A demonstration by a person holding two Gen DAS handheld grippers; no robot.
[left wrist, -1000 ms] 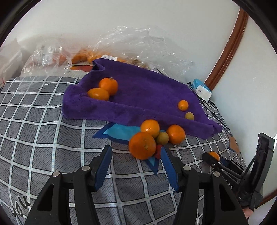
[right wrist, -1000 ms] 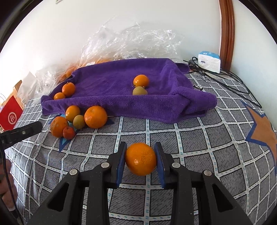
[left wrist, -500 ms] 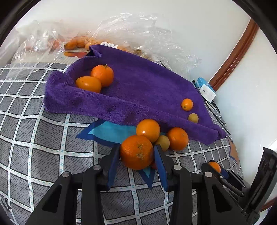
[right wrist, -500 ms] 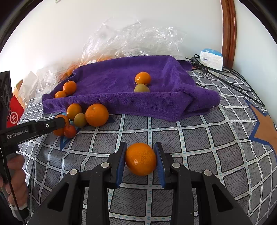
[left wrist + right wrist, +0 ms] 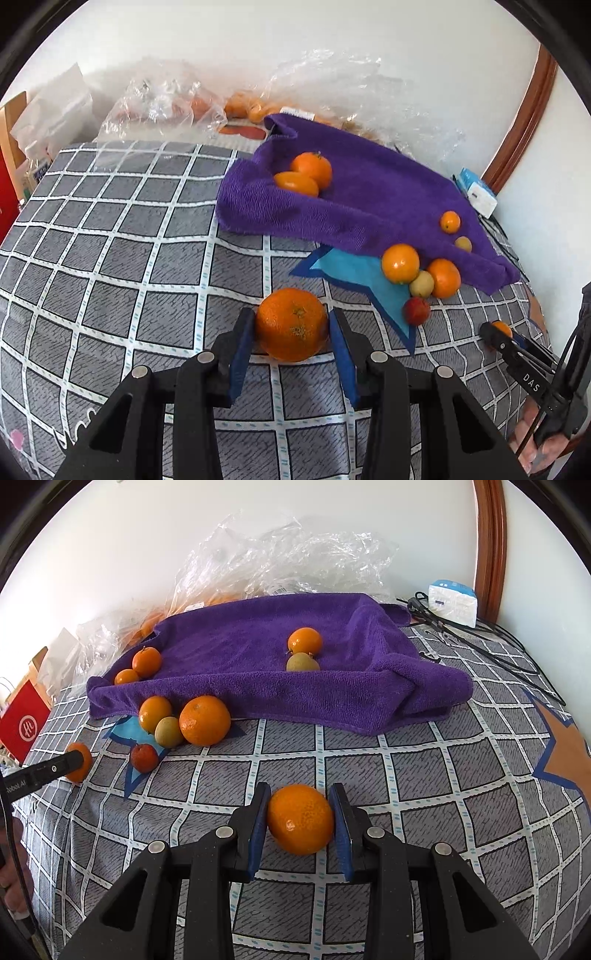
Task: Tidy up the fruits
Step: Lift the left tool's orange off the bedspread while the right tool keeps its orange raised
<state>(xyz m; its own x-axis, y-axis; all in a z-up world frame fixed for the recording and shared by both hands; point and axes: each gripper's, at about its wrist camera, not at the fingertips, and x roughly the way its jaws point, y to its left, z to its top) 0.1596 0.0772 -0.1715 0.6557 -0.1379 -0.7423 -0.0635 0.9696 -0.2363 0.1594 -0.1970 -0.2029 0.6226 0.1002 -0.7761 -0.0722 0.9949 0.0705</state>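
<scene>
Left wrist view: the left gripper has its jaws clamped on a big orange, having just closed on it, above the checked bedcover.

Right wrist view: the right gripper holds a smaller orange near the purple towel.

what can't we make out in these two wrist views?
- Fruit in the clear plastic bags, left wrist view: crumpled film blurs it, so kind and count are unclear.
- Orange in the right gripper, left wrist view: mostly behind the black fingers.
- Orange in the left gripper, right wrist view: half covered by a finger.
- Red bag, right wrist view: cut off by the edge.
</scene>
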